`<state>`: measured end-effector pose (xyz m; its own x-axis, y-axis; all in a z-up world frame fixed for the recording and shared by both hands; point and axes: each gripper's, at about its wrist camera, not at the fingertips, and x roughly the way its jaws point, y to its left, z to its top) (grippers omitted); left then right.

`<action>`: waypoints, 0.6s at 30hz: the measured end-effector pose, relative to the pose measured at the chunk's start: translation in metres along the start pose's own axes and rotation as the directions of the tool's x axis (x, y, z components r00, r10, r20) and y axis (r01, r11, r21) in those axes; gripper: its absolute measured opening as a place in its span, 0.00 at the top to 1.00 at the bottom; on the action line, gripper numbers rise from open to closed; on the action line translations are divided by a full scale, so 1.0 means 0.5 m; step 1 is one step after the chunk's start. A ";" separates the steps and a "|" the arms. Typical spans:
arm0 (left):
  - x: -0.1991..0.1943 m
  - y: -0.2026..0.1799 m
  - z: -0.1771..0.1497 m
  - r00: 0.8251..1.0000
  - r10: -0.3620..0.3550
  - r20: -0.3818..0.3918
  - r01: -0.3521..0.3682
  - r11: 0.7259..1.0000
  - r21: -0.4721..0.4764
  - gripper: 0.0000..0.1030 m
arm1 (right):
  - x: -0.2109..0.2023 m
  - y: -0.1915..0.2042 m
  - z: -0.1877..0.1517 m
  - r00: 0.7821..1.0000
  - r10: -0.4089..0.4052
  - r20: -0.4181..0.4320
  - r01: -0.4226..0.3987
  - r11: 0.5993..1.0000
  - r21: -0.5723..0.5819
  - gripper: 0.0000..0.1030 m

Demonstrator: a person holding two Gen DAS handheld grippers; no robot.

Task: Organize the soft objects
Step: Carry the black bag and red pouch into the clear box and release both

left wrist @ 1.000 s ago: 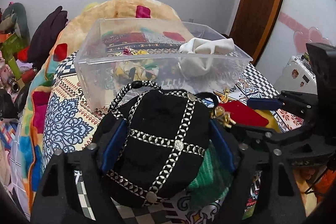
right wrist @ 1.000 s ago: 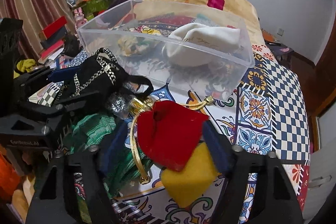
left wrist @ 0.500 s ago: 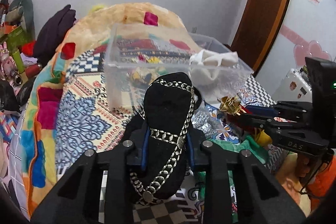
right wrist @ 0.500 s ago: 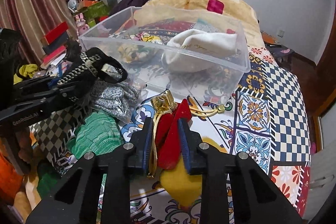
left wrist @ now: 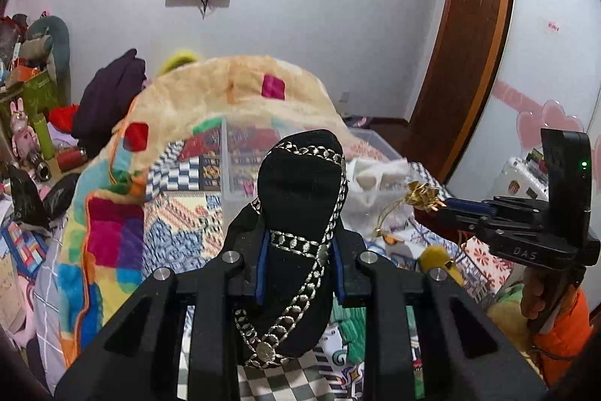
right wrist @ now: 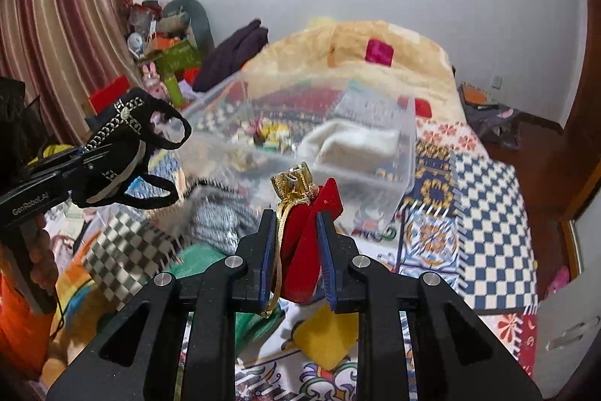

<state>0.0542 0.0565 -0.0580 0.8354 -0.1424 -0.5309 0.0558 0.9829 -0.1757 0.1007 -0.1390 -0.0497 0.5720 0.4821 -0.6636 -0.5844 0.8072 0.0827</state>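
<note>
My left gripper (left wrist: 299,252) is shut on a black pouch with silver chain trim (left wrist: 300,198) and holds it up off the bed; it also shows in the right wrist view (right wrist: 120,145). My right gripper (right wrist: 295,243) is shut on a red velvet pouch with a gold cord and gold top (right wrist: 306,224), lifted above the bed. Ahead of both stands a clear plastic bin (right wrist: 407,153) holding a white cloth bundle (right wrist: 357,145) and small colourful items (right wrist: 270,134). The bin also shows behind the black pouch in the left wrist view (left wrist: 233,160).
On the patterned bedspread (right wrist: 488,205) lie a yellow pouch (right wrist: 325,337), a green knit item (right wrist: 203,262), a grey knit item (right wrist: 225,224) and a checkered cloth (right wrist: 127,254). A beige blanket mound (left wrist: 240,89) rises behind the bin. Clutter stands by the curtain at left (right wrist: 161,36).
Both grippers closed on their pouches and lifted them off the bed. Both views have tilted upward, showing more of the wall and the bin farther off.
</note>
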 end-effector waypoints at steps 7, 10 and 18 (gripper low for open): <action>-0.009 -0.001 0.072 0.997 0.002 0.077 -0.003 1.000 0.009 0.74 | -0.038 0.003 0.054 0.995 -0.011 0.100 0.011 1.000 0.003 0.81; -0.003 -0.002 0.101 0.995 0.017 0.103 -0.020 0.999 0.025 0.74 | -0.042 0.007 0.080 0.990 -0.013 0.138 0.013 1.000 0.002 0.81; 0.051 -0.003 0.150 0.993 0.052 0.107 -0.057 0.997 0.047 0.74 | -0.017 0.020 0.143 0.982 -0.008 0.188 0.011 1.000 -0.012 0.81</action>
<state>0.1164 0.0601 -0.0091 0.8909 -0.0779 -0.4475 0.0339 0.9938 -0.1056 0.1311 -0.1110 0.0099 0.6751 0.5309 -0.5123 -0.5849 0.8084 0.0670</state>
